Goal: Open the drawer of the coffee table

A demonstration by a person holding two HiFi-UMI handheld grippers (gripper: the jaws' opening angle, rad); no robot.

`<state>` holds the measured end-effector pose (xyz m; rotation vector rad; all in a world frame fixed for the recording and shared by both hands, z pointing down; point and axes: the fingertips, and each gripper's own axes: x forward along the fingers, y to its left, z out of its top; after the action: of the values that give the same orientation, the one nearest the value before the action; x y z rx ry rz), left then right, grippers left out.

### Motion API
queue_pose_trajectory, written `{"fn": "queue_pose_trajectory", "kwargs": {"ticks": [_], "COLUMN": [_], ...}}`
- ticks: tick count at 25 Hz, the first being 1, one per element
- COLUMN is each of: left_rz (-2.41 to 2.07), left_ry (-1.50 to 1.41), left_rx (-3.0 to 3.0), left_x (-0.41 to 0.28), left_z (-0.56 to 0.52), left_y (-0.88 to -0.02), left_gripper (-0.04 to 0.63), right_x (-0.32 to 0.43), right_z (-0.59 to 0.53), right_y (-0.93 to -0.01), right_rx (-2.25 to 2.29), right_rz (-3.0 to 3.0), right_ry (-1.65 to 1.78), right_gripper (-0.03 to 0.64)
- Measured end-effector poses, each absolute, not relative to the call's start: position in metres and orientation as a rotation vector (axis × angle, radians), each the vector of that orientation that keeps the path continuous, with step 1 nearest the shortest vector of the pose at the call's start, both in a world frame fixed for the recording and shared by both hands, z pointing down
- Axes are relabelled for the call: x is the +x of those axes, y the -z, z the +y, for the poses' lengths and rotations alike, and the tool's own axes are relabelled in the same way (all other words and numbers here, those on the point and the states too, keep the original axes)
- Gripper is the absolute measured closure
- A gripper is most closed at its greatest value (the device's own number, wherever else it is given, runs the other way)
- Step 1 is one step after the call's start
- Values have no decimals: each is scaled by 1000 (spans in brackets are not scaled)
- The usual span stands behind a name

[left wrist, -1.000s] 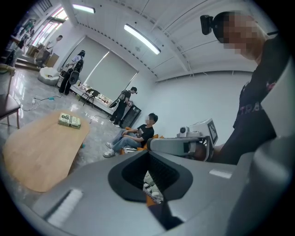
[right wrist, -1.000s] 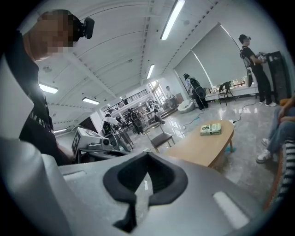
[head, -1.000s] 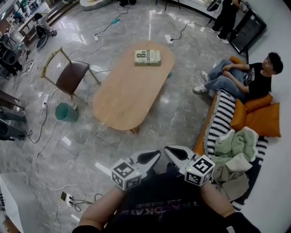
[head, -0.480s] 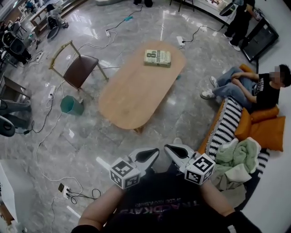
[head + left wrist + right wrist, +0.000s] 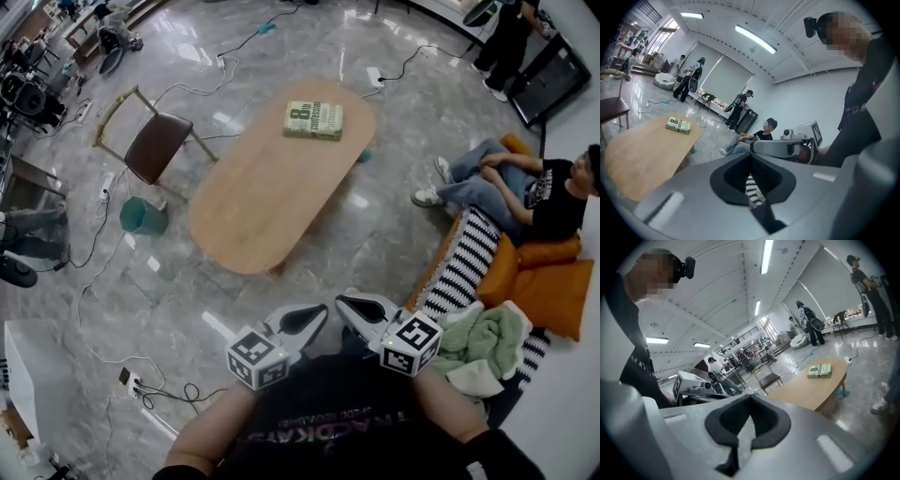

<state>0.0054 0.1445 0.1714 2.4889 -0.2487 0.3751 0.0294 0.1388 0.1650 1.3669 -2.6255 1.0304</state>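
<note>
- Fingers (image 5: 298, 326) of the left gripper (image 5: 323, 311) are pressed fully together with nothing between them. In the left gripper view the two grey jaws meet in a single seam.
- That left gripper is held low in front of the person's chest. Its marker cube (image 5: 257, 359) is nearest the body, the bare left forearm (image 5: 211, 431) rises from the bottom edge, and the tip angles up and to the right.
- Beyond both tips, well apart from them, the coffee table (image 5: 272, 187) stands on the marble floor (image 5: 375, 234). It is a long wooden oval, and in the head view its long axis runs from the near lower left to the far upper right.
- No drawer can be made out from here.
- A green book (image 5: 313, 120) lies flat on the table's far end, and a chair (image 5: 155, 145) and a green bin (image 5: 142, 216) stand off its left flank.
- Just beside the left tip, the right gripper (image 5: 341, 302) is likewise clamped shut on nothing. It angles up and to the left, so the two tips nearly converge.
- On the right, a seated person (image 5: 525, 187) rests on an orange sofa (image 5: 548, 281).
</note>
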Motion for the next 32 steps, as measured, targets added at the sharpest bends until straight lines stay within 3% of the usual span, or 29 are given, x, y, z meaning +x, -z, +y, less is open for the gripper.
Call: {"fn": "queue_pose_trajectory", "kwargs": {"ticks": [9,15,32], "left_rz": [-321,-505,-857], "left_ry": [-412,-399,-208], "left_rx": [2506,2474,2359], "left_x": [94,117,-6], "left_z": [132,127,122], "left_y": [-177,-175,-173], "left_gripper": [595,595,595], "right_x": [112,139,58], "right_z": [122,118,98], "right_y": [-175,-181,-174], "right_rx": [1266,1092,932], "right_rz": [-2669,-2701,-2690], "right_ry": [-1047,-1028,-896], "right_gripper": [617,617,617]}}
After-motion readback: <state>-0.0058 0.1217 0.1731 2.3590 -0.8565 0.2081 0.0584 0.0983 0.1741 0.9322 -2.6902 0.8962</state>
